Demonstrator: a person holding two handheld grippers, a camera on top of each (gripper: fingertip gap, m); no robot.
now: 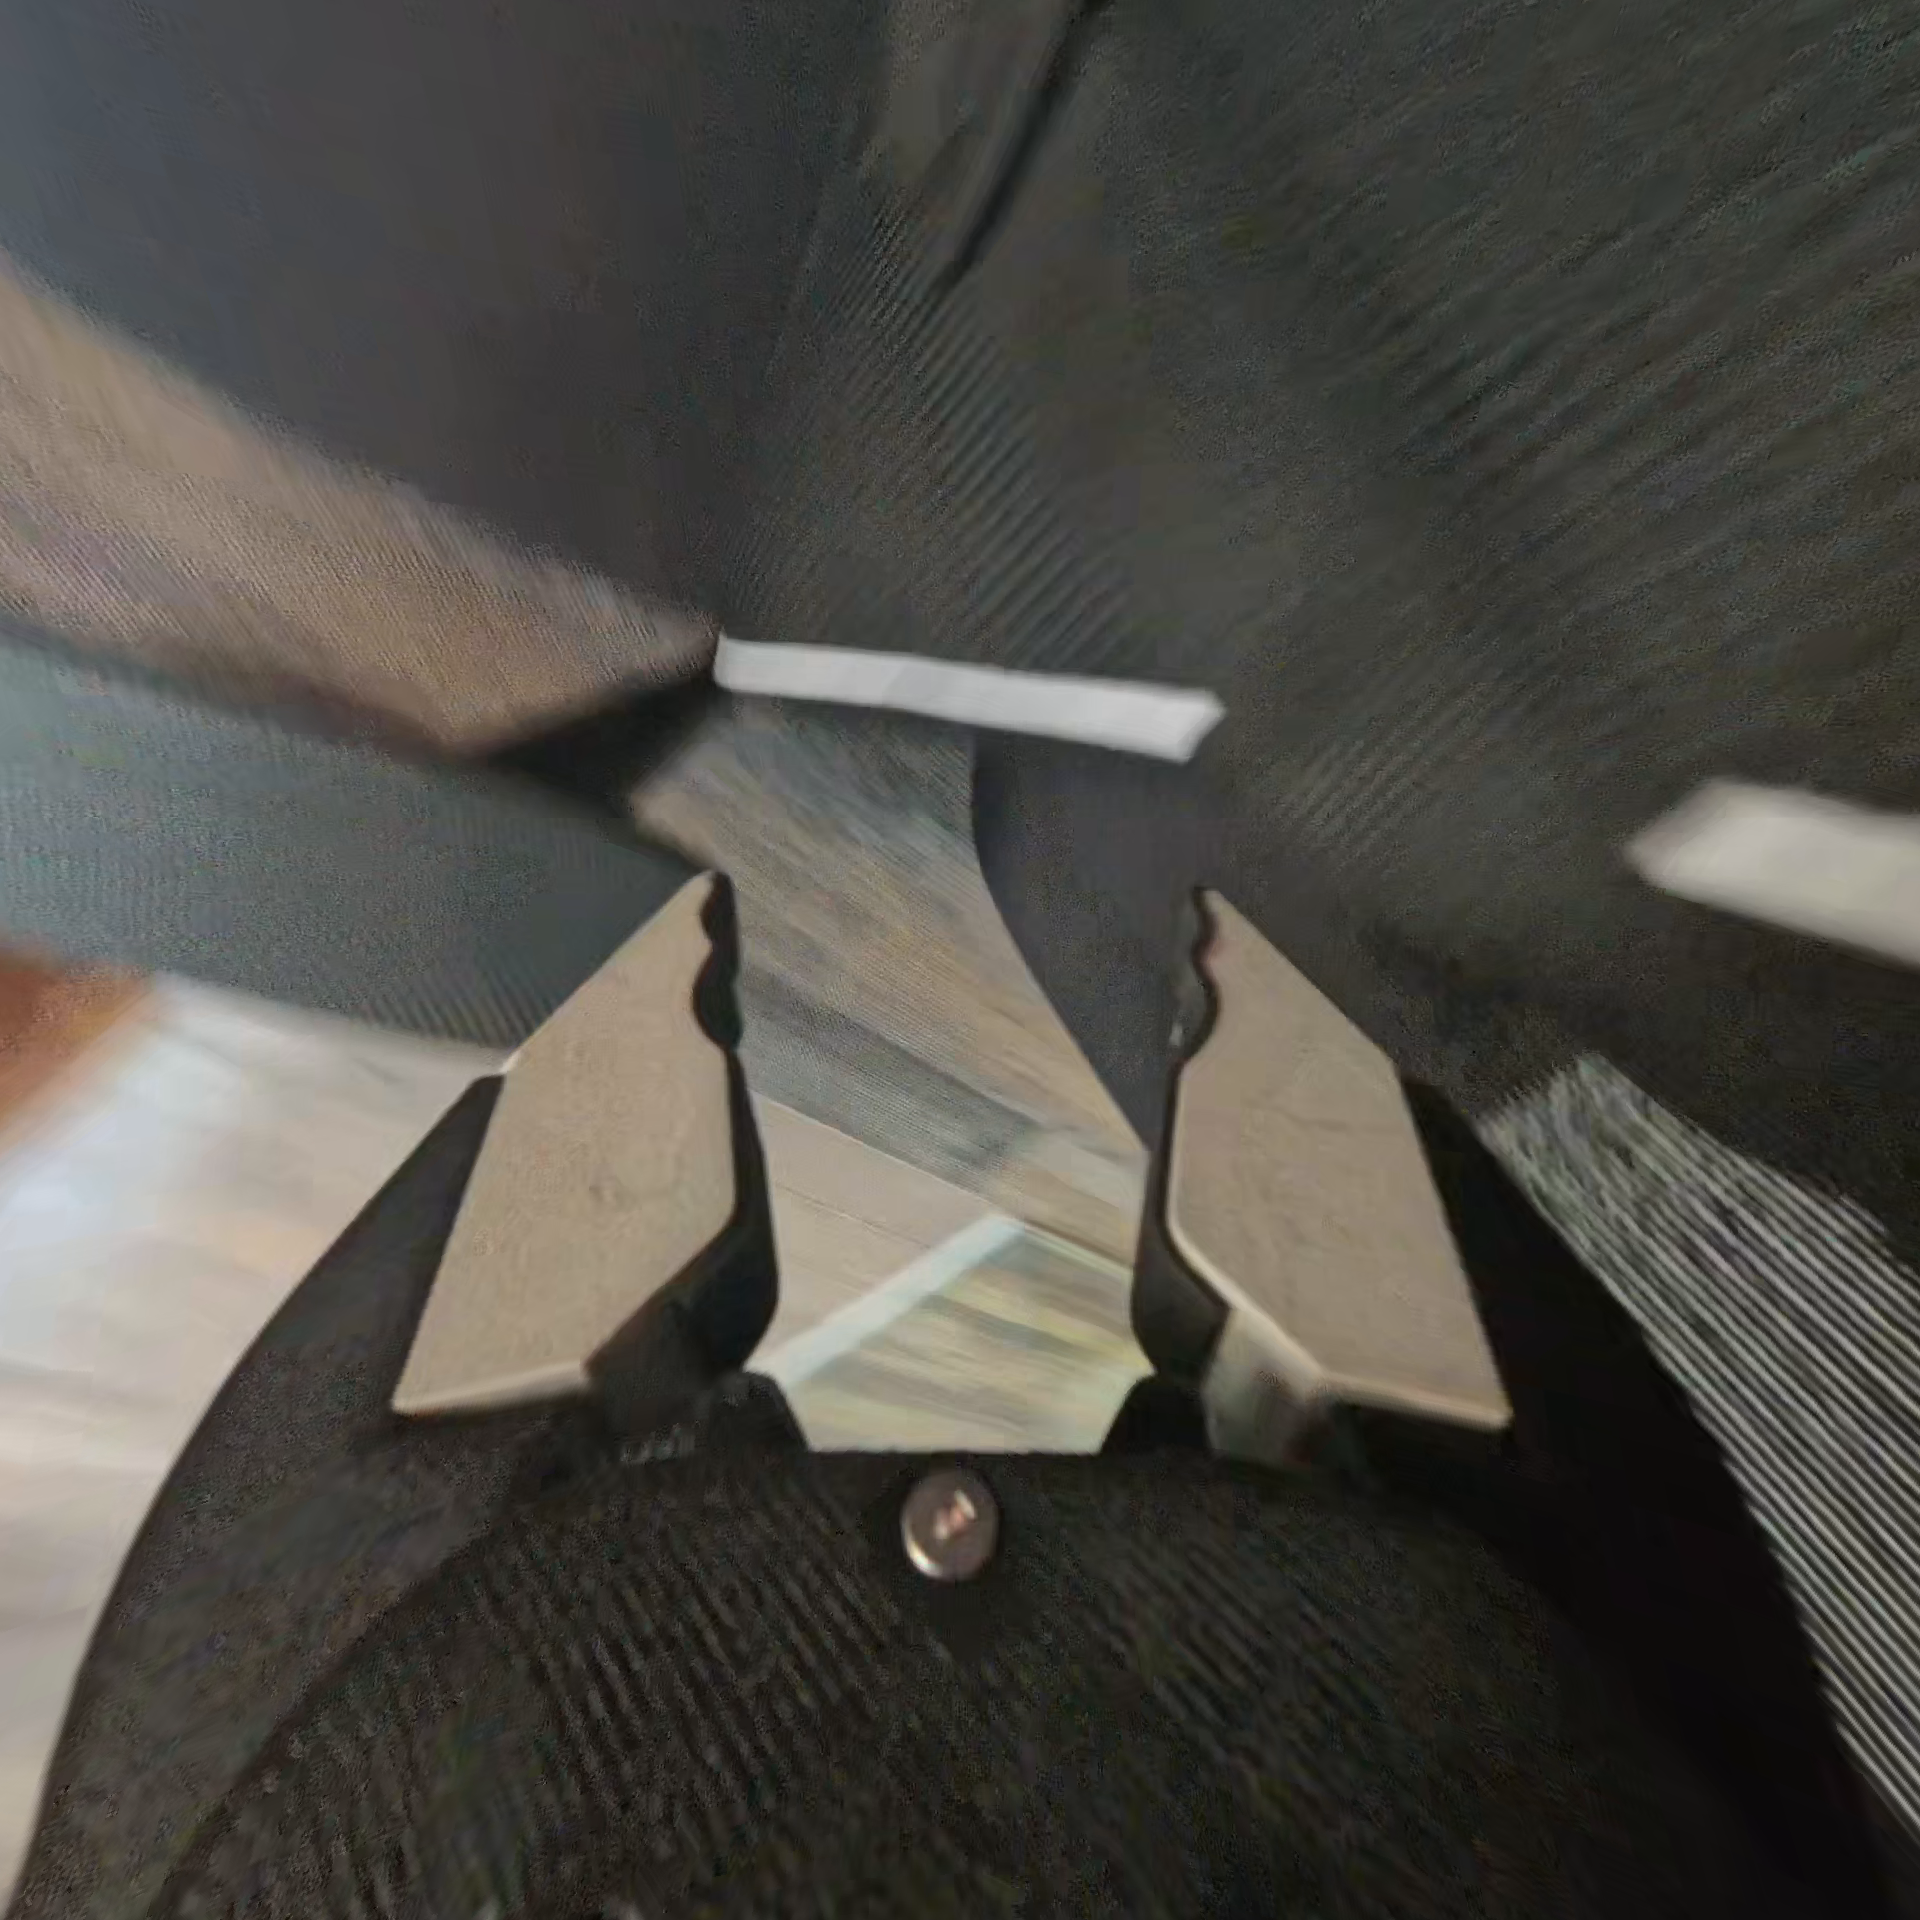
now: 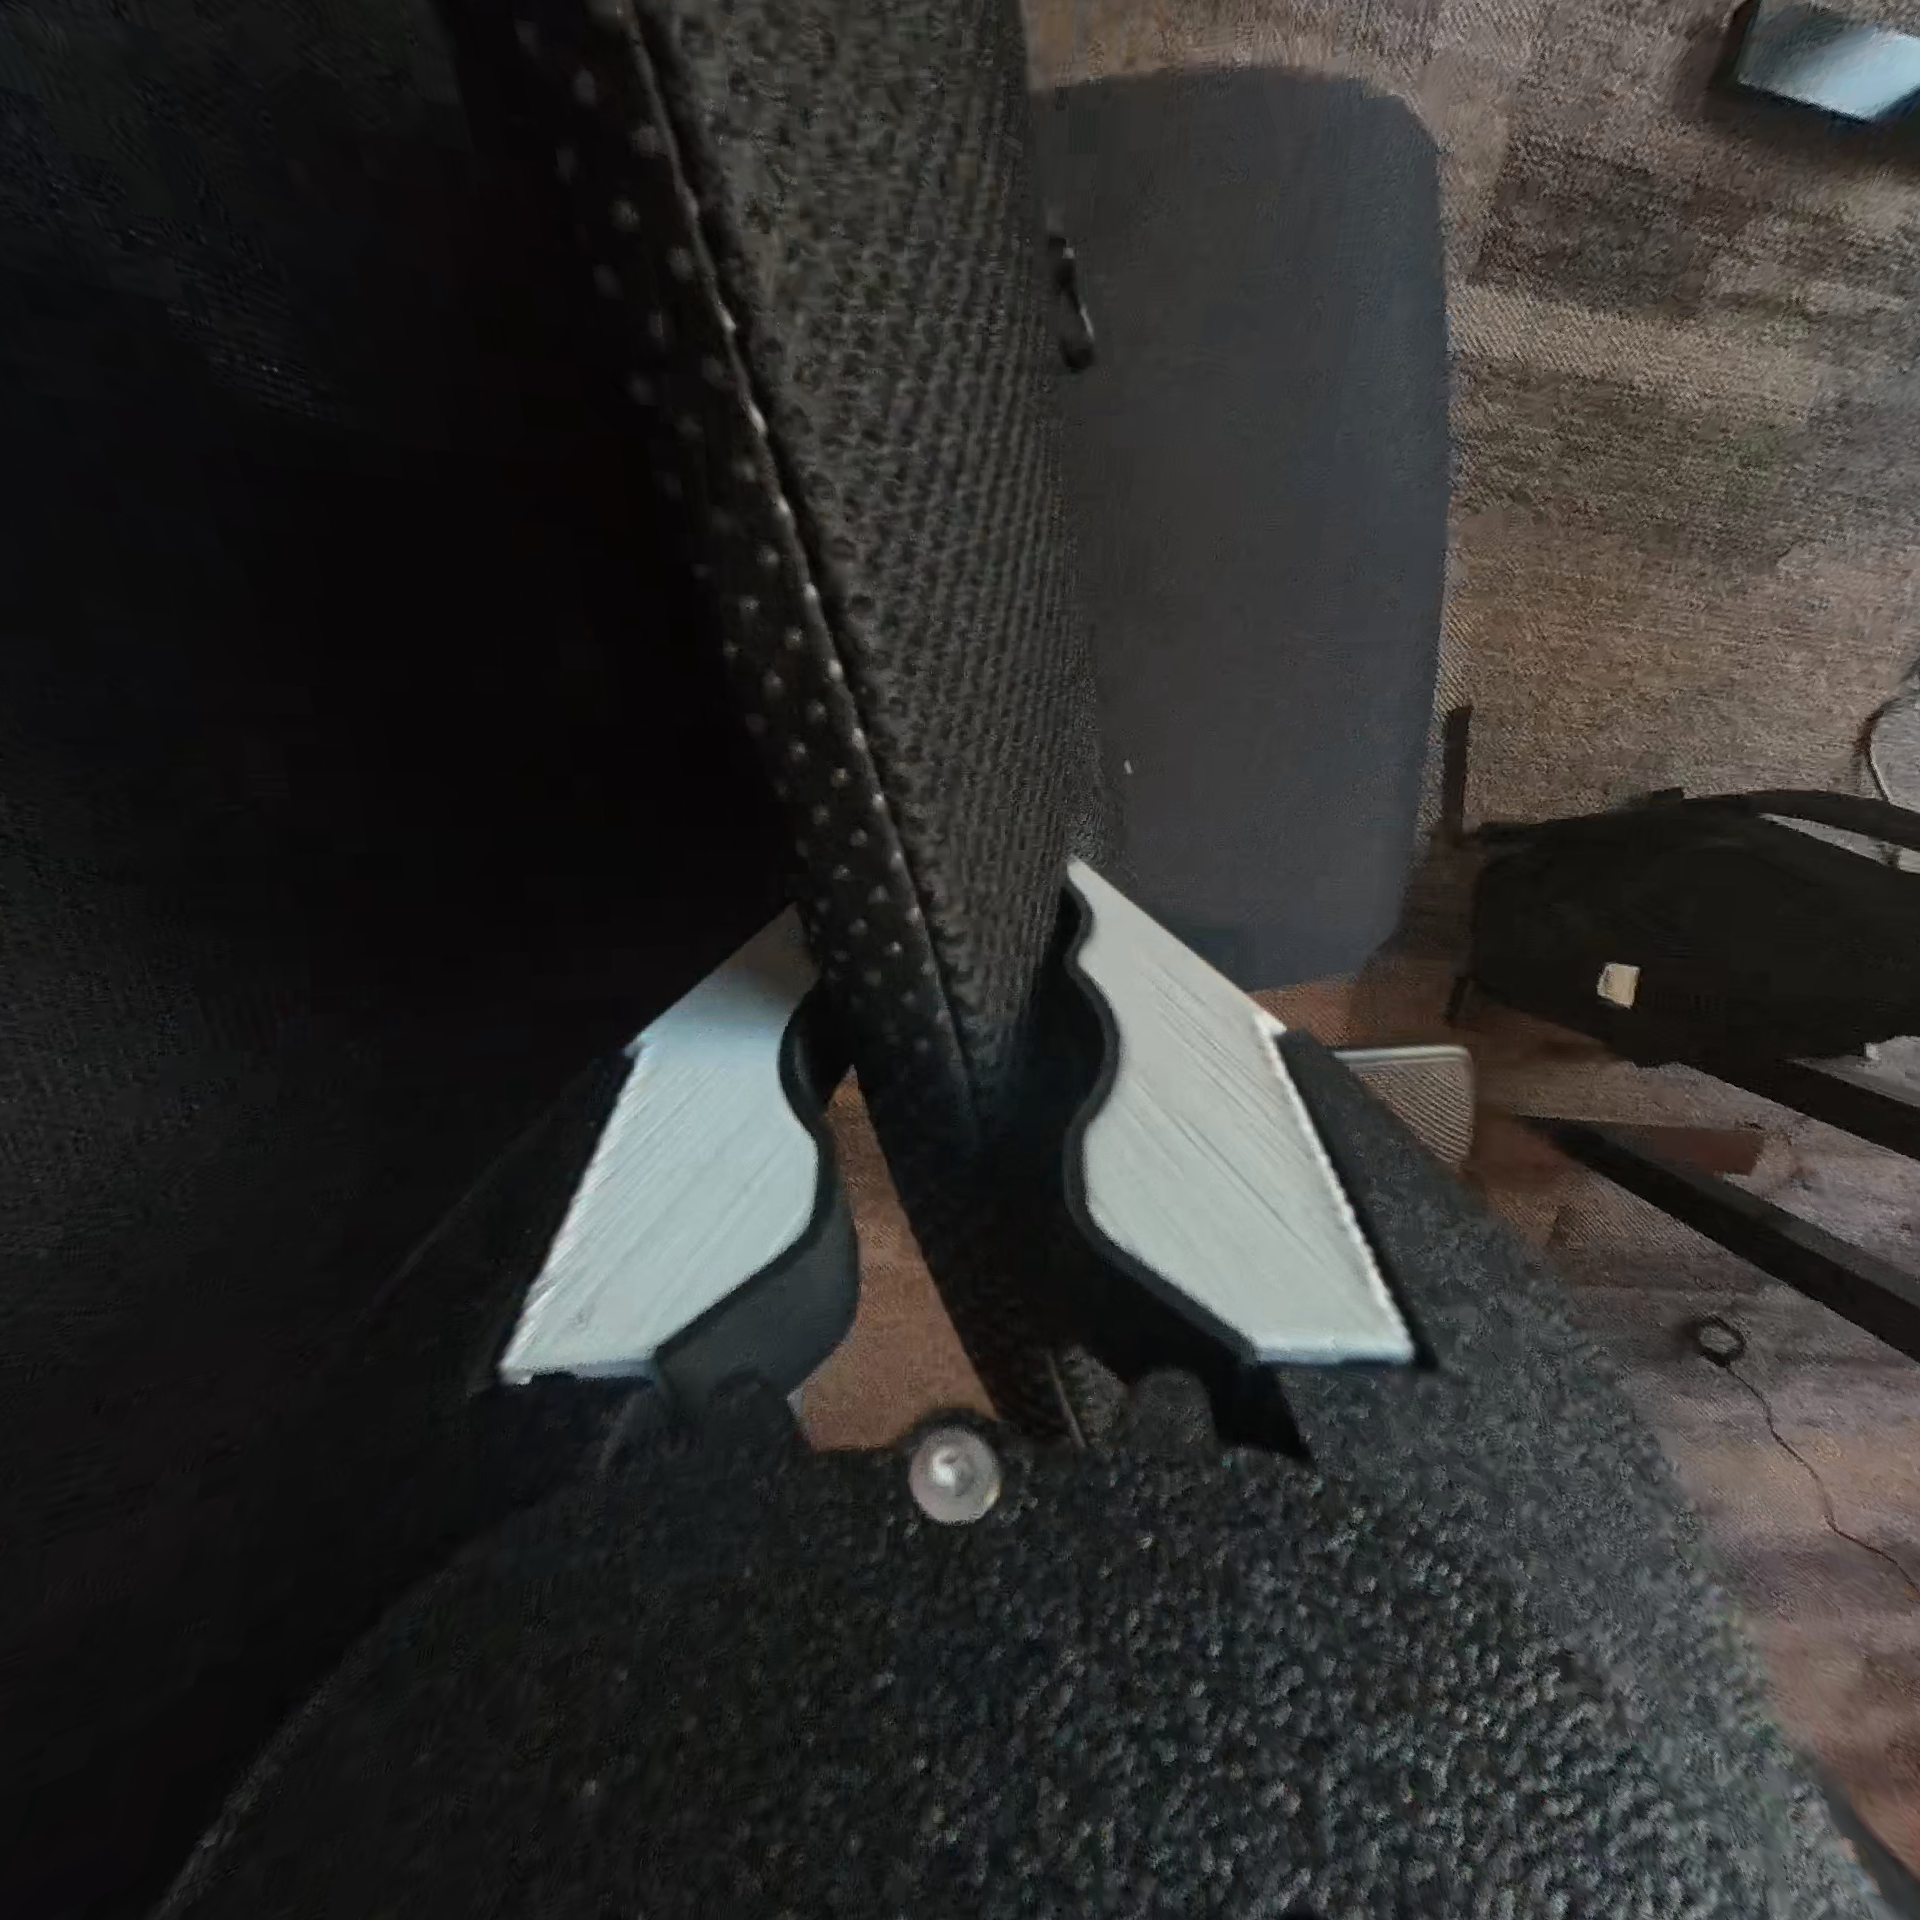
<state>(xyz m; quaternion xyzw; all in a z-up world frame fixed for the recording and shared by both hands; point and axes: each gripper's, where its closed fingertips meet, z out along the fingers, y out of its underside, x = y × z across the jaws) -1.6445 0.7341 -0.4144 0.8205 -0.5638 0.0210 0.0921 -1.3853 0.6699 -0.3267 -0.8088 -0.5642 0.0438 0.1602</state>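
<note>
Brown carpeted floor (image 2: 1662, 343) behind, black backpack (image 2: 1683, 935) lying on it well apart. Right claw (image 2: 940, 1023) pinching black woven fabric edge with dotted seam (image 2: 883, 623), fabric hanging up between fingers, dark panel to left. Left claw (image 1: 961, 914) spread, nothing between fingers, close to dark blurred fabric (image 1: 1351, 416) with white strip (image 1: 966, 691). Left view badly smeared. Risk, by judgement: thin seam slips from right pinch if pulled sideways; left claw could snag cloth blindly.
</note>
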